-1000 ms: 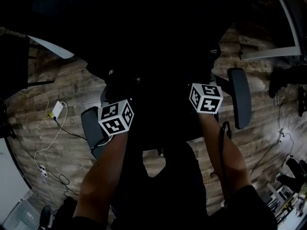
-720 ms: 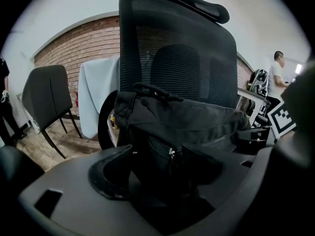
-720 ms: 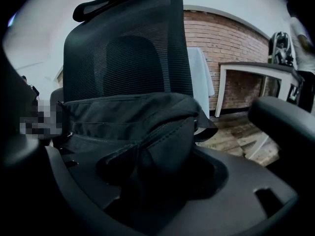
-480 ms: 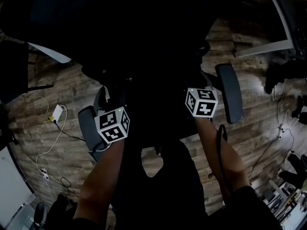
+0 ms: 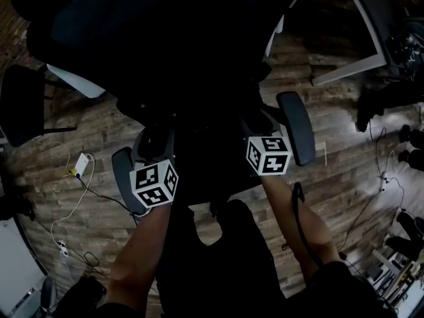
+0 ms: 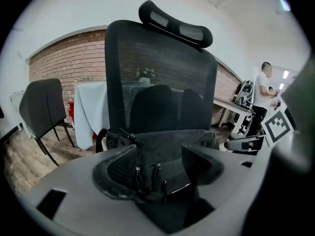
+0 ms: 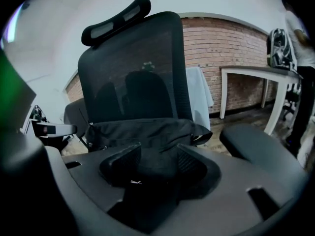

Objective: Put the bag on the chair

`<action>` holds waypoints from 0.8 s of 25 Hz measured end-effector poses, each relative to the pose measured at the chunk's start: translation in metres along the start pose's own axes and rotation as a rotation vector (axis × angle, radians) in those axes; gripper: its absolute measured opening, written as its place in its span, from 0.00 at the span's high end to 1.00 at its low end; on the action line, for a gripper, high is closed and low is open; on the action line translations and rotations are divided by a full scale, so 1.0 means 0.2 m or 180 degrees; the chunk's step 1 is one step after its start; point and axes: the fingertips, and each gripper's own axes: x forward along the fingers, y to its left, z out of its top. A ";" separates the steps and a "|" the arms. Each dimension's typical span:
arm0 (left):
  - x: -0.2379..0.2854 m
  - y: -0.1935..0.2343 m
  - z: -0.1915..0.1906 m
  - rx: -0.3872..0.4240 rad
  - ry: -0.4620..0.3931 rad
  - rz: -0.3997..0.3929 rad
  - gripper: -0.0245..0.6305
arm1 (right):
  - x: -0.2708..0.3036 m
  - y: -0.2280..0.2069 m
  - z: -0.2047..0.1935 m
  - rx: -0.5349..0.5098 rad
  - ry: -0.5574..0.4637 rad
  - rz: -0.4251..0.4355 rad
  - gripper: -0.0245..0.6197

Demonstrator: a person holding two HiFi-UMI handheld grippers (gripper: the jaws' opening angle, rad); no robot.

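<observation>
We find the chair (image 6: 162, 58) standing on open wooden floor (image 5: 351, 171), the bag (image 7: 142, 129) lying on its seat against the backrest and inside both armrests (image 5: 296, 128), the left tongs (image 6: 157, 163) spread wide around its zip pulls (image 6: 138, 173) without pinching, and the right tongs (image 7: 156, 163) closing with bag fabric between them.

The bag (image 6: 167, 136) drops out of sight below the left gripper's (image 6: 158, 151) fingers (image 6: 119, 171), and a blurry grey shape (image 6: 295, 146) fills the edge right of them. From the head view, past the fingers, bag and chair (image 5: 296, 128) seat are one dark patch.
</observation>
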 end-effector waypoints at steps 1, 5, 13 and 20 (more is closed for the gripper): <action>-0.03 -0.02 0.02 -0.0015 -0.0015 -0.0020 0.49 | -0.03 0.02 0.03 0.0016 -0.0032 0.0036 0.61; -0.17 -0.10 0.12 -0.0028 -0.0079 -0.0087 0.59 | -0.20 0.08 0.17 0.0033 -0.0147 0.0131 0.75; -0.43 -0.21 0.37 -0.0078 -0.0280 -0.0129 0.76 | -0.53 0.26 0.49 0.0010 -0.0400 0.0512 0.87; -0.66 -0.31 0.67 -0.0004 -0.0565 -0.0397 0.91 | -0.79 0.39 0.71 -0.0033 -0.0575 0.0706 0.90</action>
